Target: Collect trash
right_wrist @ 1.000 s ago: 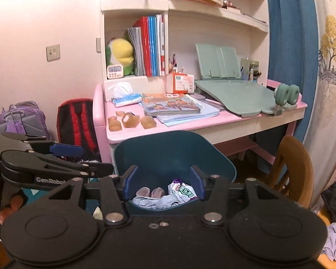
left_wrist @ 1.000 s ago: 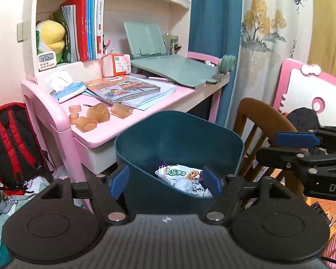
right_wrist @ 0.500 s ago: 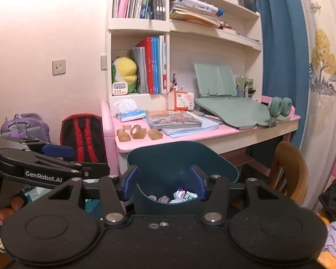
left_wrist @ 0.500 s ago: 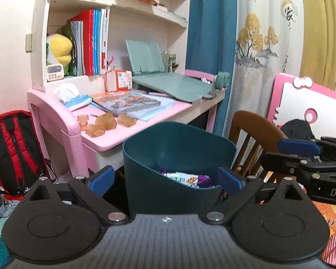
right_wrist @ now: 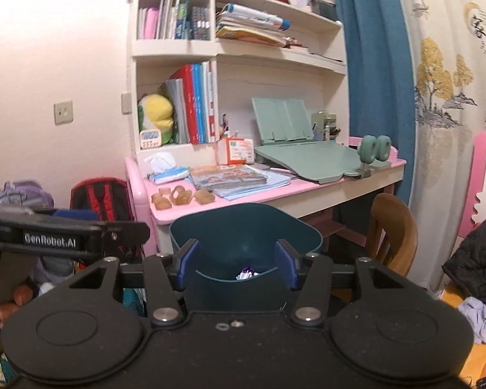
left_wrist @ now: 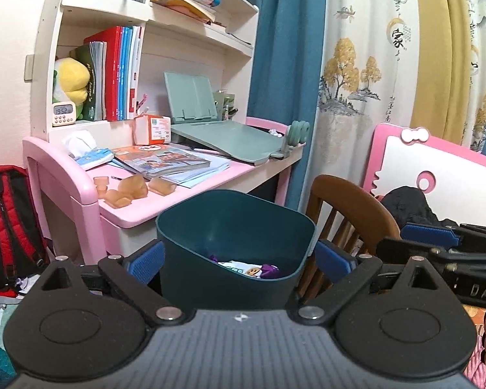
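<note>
A dark teal trash bin (left_wrist: 236,227) stands on the floor in front of a pink desk (left_wrist: 139,207); it also shows in the right wrist view (right_wrist: 246,230). Snack wrappers (left_wrist: 249,267) lie inside it, glimpsed in the right wrist view (right_wrist: 248,274) too. My left gripper (left_wrist: 239,257) is open and empty, its blue pads either side of the bin, pulled back from it. My right gripper (right_wrist: 236,265) is open and empty, also facing the bin. Each gripper shows at the edge of the other's view.
Orange blocks (left_wrist: 129,189), books (left_wrist: 165,160), a tissue pack (left_wrist: 87,152) and a green book stand (left_wrist: 230,139) lie on the desk. A wooden chair (left_wrist: 350,214) stands right of the bin. A red backpack (left_wrist: 6,223) leans left of the desk. A pink board (left_wrist: 437,168) is at right.
Both grippers have risen and pulled back from the bin, so less of its inside shows. The left gripper's jaws have opened wider.
</note>
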